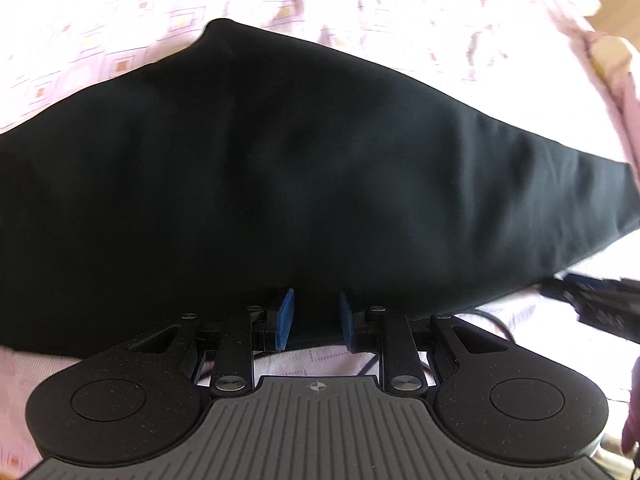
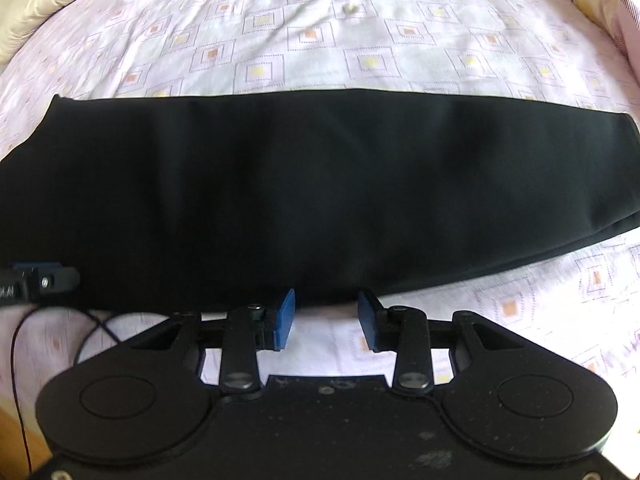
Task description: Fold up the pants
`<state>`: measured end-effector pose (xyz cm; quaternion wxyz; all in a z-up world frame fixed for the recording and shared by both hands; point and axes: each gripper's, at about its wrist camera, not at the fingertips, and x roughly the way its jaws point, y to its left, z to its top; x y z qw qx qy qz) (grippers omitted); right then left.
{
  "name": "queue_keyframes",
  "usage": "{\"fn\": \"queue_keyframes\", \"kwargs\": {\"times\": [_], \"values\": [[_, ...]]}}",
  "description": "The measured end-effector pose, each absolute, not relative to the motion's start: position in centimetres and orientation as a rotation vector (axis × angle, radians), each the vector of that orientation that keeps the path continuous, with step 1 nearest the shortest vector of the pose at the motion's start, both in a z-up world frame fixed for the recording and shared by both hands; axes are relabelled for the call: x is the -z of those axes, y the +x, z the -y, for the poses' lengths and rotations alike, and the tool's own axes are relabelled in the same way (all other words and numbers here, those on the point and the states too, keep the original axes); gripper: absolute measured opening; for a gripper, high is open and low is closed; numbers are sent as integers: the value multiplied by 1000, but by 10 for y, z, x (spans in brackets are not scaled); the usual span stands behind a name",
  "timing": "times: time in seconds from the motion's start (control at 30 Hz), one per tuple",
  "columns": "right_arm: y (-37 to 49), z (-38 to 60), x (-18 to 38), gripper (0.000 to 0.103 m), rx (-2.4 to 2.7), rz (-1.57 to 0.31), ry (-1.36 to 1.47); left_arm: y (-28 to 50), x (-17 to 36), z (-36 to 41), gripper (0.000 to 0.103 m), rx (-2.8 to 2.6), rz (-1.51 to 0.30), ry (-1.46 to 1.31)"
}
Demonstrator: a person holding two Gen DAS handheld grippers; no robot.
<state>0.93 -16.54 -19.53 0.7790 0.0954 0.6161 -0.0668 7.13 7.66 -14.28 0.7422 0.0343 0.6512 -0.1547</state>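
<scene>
Left wrist view shows, nearest to the camera, the left gripper with its blue pads apart; the near edge of the black pants lies between them, but the pads do not press it, so I judge this gripper released. In the right wrist view the right gripper is also spread, its pads just at the near edge of the pants, with only the bed sheet visible between them; it holds nothing.

Beyond the grippers, the pants lie flat on the bed as one long dark band, running left to right. They look already folded lengthwise, one leg over the other, because only a single leg width is seen and the hem end is at the right. The wider waist part seems to be at the left, where the crotch corner points out.

Farther away is the patterned sheet and a pale pillow at the far left corner.

What is left, in my judgement, is to fold the band across its length, once or twice, into a compact packet.
</scene>
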Motion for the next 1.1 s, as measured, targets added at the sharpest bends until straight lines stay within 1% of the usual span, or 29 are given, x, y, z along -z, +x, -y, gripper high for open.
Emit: {"fn": "queue_keyframes", "kwargs": {"times": [0.07,0.13,0.2,0.3,0.4,0.53,0.67,0.8,0.97,1.03,1.1], "values": [[2,183,185,37,132,-1313,225,69,132,-68,24,287,-1397,69],[-8,209,174,37,138,-1247,264,64,120,-55,24,274,-1359,63],[-15,240,162,39,181,-1185,297,59,115,-34,24,281,-1346,44],[-22,293,153,40,291,-1115,334,49,114,7,24,318,-1332,20],[-28,344,151,44,392,-1078,332,42,119,48,24,366,-1332,21],[-38,411,145,46,456,-1072,311,37,131,93,24,422,-1335,60],[-42,460,145,54,460,-1079,299,39,147,112,24,399,-1416,78],[-35,480,150,55,427,-1102,302,42,149,110,24,376,-1417,28],[-31,476,151,56,390,-1143,286,48,148,105,24,375,-1434,21],[-32,474,149,48,366,-1154,287,49,148,105,24,372,-1433,30],[-30,472,153,18,329,-1179,280,48,146,104,24,369,-1428,39]]}}
